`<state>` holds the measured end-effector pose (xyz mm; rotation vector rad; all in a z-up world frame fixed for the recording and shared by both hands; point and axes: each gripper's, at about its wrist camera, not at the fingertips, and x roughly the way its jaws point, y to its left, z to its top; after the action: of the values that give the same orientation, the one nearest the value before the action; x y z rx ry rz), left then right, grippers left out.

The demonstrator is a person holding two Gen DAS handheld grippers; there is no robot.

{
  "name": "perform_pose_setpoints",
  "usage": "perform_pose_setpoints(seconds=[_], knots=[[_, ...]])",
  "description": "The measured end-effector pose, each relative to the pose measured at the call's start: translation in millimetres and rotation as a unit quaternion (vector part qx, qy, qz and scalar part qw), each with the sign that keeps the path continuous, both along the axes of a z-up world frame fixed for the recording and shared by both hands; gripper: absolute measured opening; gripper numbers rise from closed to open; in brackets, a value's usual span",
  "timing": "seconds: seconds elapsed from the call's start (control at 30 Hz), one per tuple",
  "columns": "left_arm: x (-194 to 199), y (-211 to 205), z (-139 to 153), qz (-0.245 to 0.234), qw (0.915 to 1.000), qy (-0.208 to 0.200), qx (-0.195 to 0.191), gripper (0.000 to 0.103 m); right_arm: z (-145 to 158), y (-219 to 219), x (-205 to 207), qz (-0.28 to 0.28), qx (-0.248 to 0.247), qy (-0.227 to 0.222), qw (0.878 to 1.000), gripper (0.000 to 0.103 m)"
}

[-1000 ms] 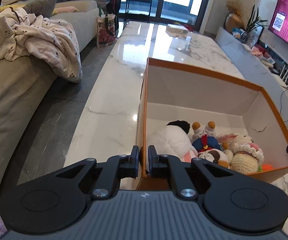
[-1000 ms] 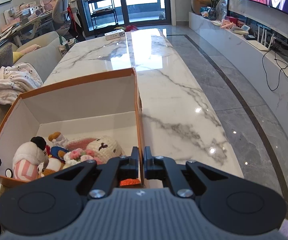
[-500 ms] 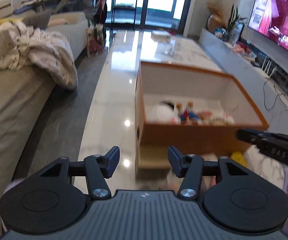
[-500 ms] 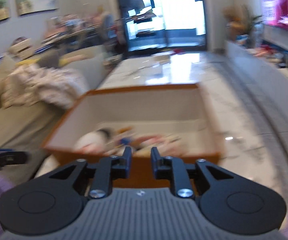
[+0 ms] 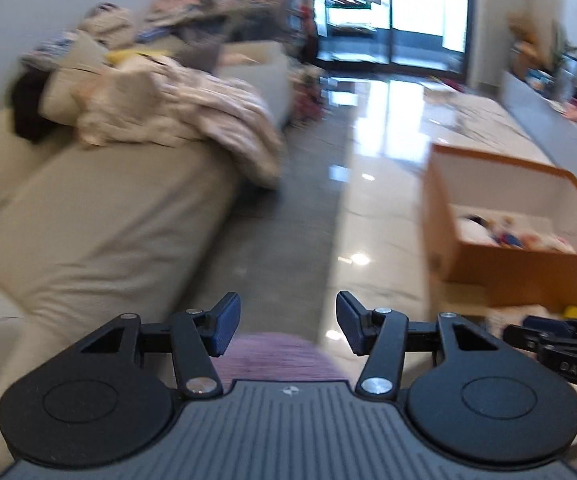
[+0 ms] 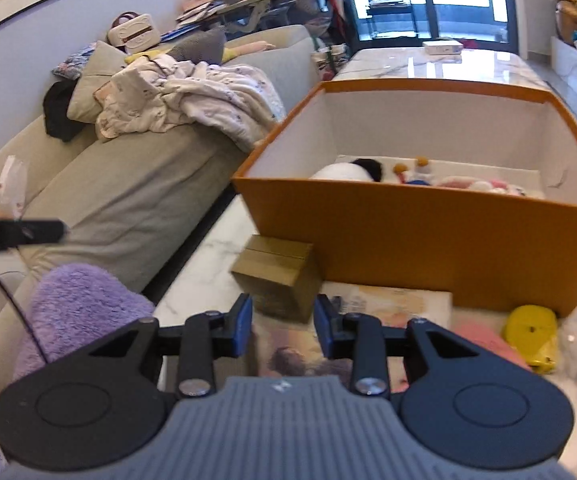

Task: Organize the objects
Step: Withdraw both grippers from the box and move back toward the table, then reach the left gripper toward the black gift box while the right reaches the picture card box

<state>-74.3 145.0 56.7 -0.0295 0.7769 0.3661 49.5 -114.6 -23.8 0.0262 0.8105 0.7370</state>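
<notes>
1. Far left, we see a sofa (image 6: 128, 184) with a crumpled blanket (image 6: 192, 96) heaped on it.
2. Our left gripper (image 5: 288, 326) hangs over the floor gap by the sofa, jaws wide apart, nothing between them (view blurred).
3. Our right gripper (image 6: 282, 326) has jaws partly apart, just been opening, holding nothing; below it lies a picture book (image 6: 388, 308).
4. A small cardboard box (image 6: 276, 274) sits just beside the orange box (image 6: 428, 236).
5. The orange box stands on the marble table (image 6: 208, 256), soft toys (image 6: 348, 170) inside.
6. A yellow toy (image 6: 532, 334) lies at its right corner.
</notes>
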Motion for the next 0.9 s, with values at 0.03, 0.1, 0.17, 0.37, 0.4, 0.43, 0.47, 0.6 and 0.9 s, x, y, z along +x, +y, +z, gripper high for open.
perform_pose_setpoints(seconds=[0.03, 0.1, 0.17, 0.37, 0.4, 0.43, 0.47, 0.6, 0.9], knots=[[-7.7, 7.0, 8.6, 0.016, 0.9998, -0.005, 0.013, 0.062, 0.7, 3.0, 0.1, 0.004, 0.004, 0.0, 1.0, 0.036], [-22.5, 19.4, 26.9, 0.052, 0.9975, -0.01, 0.047, 0.062, 1.2, 8.5, -1.4, 0.011, 0.012, 0.002, 1.0, 0.036], [-37.3, 30.2, 47.1, 0.088, 0.9927, -0.021, 0.08, 0.062, 0.2, 14.5, -2.7, 0.02, 0.016, 0.005, 1.0, 0.036], [-36.9, 24.0, 58.5, 0.034, 0.9982, -0.045, 0.018, 0.062, -4.5, 18.4, -9.6, 0.034, 0.01, 0.014, 0.999, 0.036], [-27.0, 16.9, 47.2, 0.001, 0.9994, -0.032, -0.011, 0.062, -4.7, 16.0, -9.6, 0.032, 0.008, 0.014, 0.999, 0.036], [-17.1, 9.8, 35.0, -0.029, 0.9987, -0.019, -0.037, 0.062, -5.2, 13.1, -9.3, 0.029, 0.007, 0.013, 0.999, 0.036], [-8.1, 3.0, 21.2, -0.057, 0.9964, -0.012, -0.062, 0.062, -5.9, 10.4, -9.2, 0.026, 0.005, 0.013, 1.0, 0.036], [23.5, -24.4, -31.5, -0.123, 0.981, 0.033, -0.146, 0.062, -11.6, 4.2, -7.3, 0.021, -0.008, 0.015, 1.0, 0.035], [68.2, -50.2, -100.5, -0.121, 0.9728, 0.137, -0.142, 0.062, -24.8, 5.8, -9.5, 0.046, -0.03, 0.02, 0.998, 0.021]])
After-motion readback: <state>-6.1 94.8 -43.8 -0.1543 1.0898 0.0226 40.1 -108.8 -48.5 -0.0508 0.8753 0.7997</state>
